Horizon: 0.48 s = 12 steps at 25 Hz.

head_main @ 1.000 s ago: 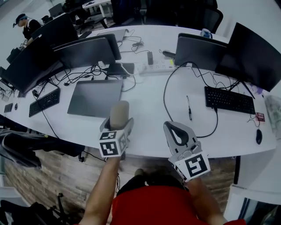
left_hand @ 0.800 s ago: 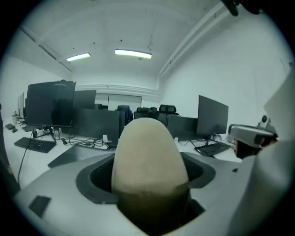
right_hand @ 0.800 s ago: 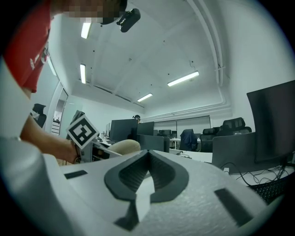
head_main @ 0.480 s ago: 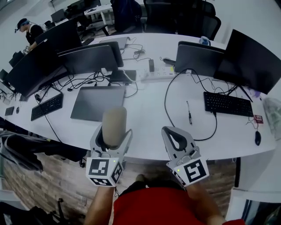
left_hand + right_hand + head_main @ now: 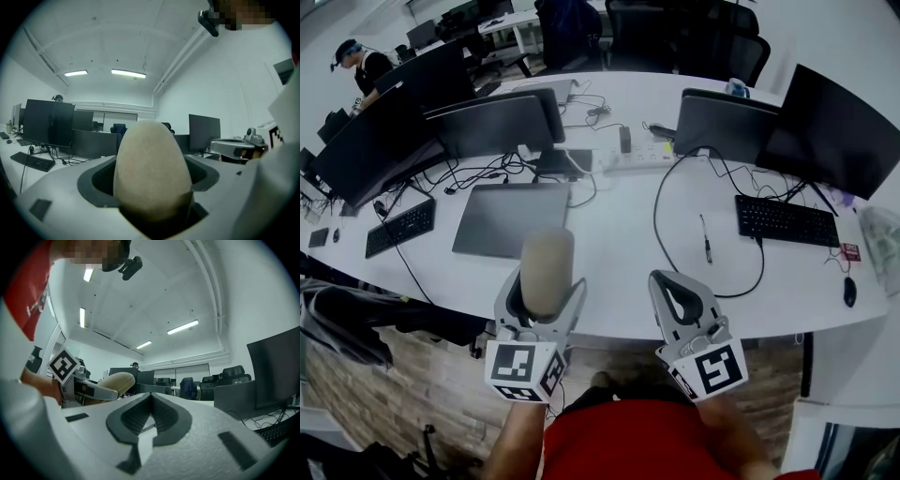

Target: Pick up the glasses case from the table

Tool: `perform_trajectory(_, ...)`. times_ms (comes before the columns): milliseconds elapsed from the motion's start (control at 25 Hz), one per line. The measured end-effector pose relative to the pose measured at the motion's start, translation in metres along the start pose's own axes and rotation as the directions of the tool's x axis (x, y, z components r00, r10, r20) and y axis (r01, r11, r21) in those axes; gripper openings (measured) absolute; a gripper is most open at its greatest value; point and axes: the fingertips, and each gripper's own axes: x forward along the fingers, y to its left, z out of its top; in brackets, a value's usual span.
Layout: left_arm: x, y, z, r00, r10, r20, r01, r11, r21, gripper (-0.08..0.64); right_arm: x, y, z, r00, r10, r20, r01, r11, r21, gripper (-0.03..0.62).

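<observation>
The beige, oval glasses case [image 5: 547,270] is clamped in my left gripper [image 5: 542,298], held upright in the air in front of the white table's near edge [image 5: 609,323]. In the left gripper view the glasses case [image 5: 152,171] fills the gap between the jaws of my left gripper [image 5: 152,187]. My right gripper [image 5: 680,298] hovers beside it to the right, shut with nothing between its jaws. From the right gripper view [image 5: 149,420] the glasses case [image 5: 115,380] shows at the left, level with the jaws.
On the table lie a closed grey laptop [image 5: 511,216], a black pen [image 5: 704,239], a looping black cable [image 5: 661,225], two keyboards [image 5: 786,218], a mouse [image 5: 849,292] and several monitors [image 5: 830,122]. A person [image 5: 358,61] stands far left.
My left gripper has drawn back from the table toward me with the glasses case and lifted it upright. The right gripper has barely shifted.
</observation>
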Motion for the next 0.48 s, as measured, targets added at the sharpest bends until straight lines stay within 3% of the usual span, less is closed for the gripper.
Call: perform_trajectory(480, 0.0025, -0.0014, -0.0019, 1.000, -0.018, 0.003, 0.018, 1.000, -0.012, 0.403, 0.0009, 0.0017, 0.0024, 1.000, -0.011, -0.008, 0.011, 1.000, -0.025, 0.003)
